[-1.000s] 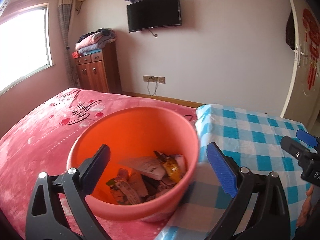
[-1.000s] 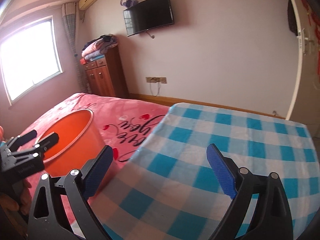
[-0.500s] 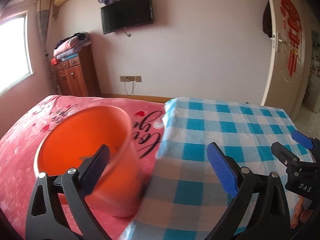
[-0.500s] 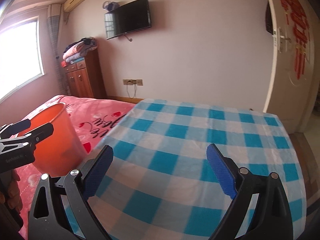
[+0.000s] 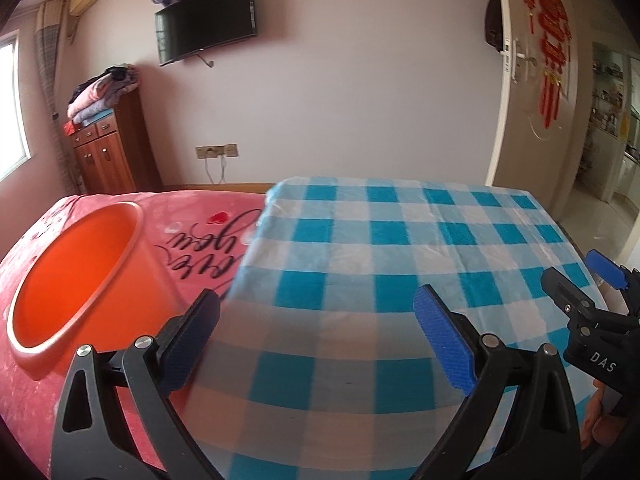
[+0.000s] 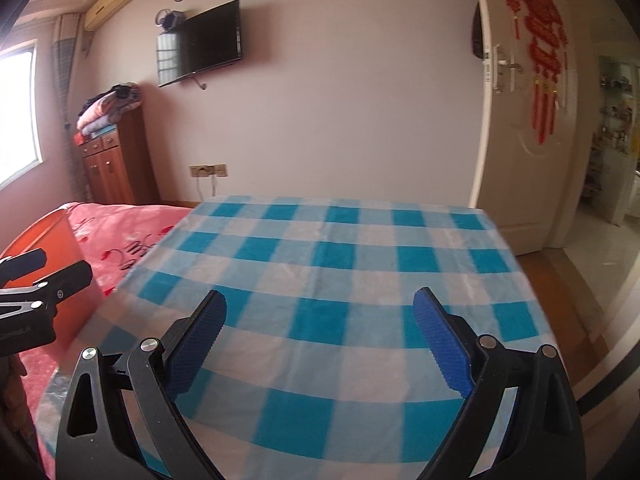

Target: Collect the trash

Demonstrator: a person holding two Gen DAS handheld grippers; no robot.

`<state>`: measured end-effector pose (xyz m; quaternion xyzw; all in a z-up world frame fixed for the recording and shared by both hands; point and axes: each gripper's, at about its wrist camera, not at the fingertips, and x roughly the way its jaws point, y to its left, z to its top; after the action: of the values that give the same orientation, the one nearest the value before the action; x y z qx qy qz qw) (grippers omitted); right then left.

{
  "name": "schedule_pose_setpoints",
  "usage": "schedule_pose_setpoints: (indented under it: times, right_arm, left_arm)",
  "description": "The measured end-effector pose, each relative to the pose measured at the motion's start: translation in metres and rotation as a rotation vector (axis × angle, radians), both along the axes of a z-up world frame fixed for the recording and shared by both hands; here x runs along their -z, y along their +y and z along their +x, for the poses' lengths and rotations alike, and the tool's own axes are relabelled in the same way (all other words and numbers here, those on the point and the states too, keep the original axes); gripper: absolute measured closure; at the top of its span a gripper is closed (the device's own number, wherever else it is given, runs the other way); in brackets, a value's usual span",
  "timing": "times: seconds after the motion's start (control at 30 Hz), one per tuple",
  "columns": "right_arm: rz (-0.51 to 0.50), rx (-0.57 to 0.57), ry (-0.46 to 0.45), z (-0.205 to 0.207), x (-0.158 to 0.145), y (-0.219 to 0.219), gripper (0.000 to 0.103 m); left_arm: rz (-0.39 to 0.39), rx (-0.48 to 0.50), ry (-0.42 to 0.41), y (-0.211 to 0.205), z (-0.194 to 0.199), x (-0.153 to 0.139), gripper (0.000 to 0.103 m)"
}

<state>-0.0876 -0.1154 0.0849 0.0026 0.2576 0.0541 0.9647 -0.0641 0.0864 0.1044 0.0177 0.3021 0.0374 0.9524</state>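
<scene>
An orange plastic bucket (image 5: 76,276) stands on the pink bedspread at the left; its inside is hidden from here. It also shows at the left edge of the right wrist view (image 6: 48,240). My left gripper (image 5: 320,332) is open and empty over the edge of the blue checked cloth (image 5: 400,248), to the right of the bucket. My right gripper (image 6: 320,332) is open and empty above the checked cloth (image 6: 340,264). Each gripper shows at the side of the other's view. No loose trash shows on the cloth.
The pink bedspread (image 5: 208,232) lies left of the checked cloth. A wooden cabinet (image 5: 108,152) with folded blankets stands by the far wall under a wall TV (image 5: 206,20). An open white door (image 6: 520,120) and a doorway are at the right.
Both grippers have swung to the right, away from the bucket. The bucket has slid to the left edge of both views and its trash has gone out of sight.
</scene>
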Motion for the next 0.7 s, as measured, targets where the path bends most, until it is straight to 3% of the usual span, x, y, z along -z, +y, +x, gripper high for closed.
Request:
schedule_pose_setpoints:
  times: [0.7]
  right_arm:
    - [0.001, 0.139, -0.005, 0.001, 0.022, -0.068, 0.01]
  left_arm:
    - [0.001, 0.102, 0.073, -0.08, 0.024, 0.043, 0.005]
